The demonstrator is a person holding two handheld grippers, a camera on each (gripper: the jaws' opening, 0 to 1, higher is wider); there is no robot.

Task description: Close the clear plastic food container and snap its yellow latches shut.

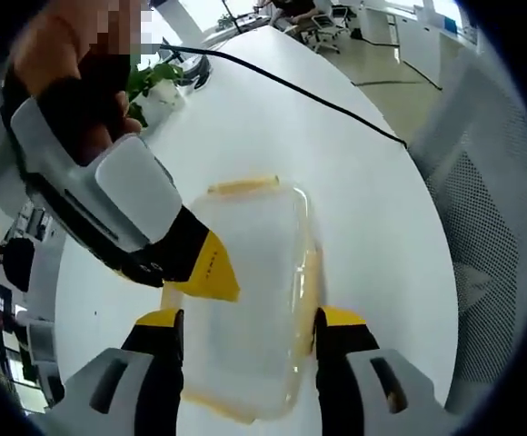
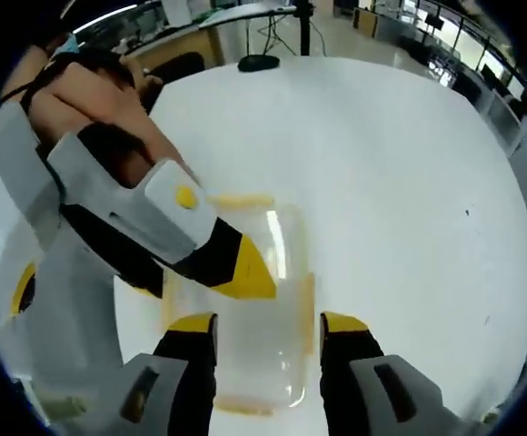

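A white table [image 1: 354,191] carries the clear container [image 1: 254,291] and a black cable [image 1: 309,95].

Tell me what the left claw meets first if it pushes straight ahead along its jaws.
Most likely the clear container: the left claw has its jaws open astride the lidded box on the white table. The right claw tip sits close alongside; depth is unclear.

Container: clear plastic container [image 1: 254,291] lies on the white bench [image 1: 354,200], lid on.
Latches: yellow latch [image 1: 243,186] at the far end; another along its right edge.
Left gripper: left gripper [image 1: 250,329] set wide apart, fingers [image 1: 162,331] straddling the container's near half.
Right gripper: right gripper [image 1: 211,271] comes in from the left, yellow tip over the container's left edge.
Bench extras: black cable [image 1: 309,95], potted plant [image 1: 159,86] far left.
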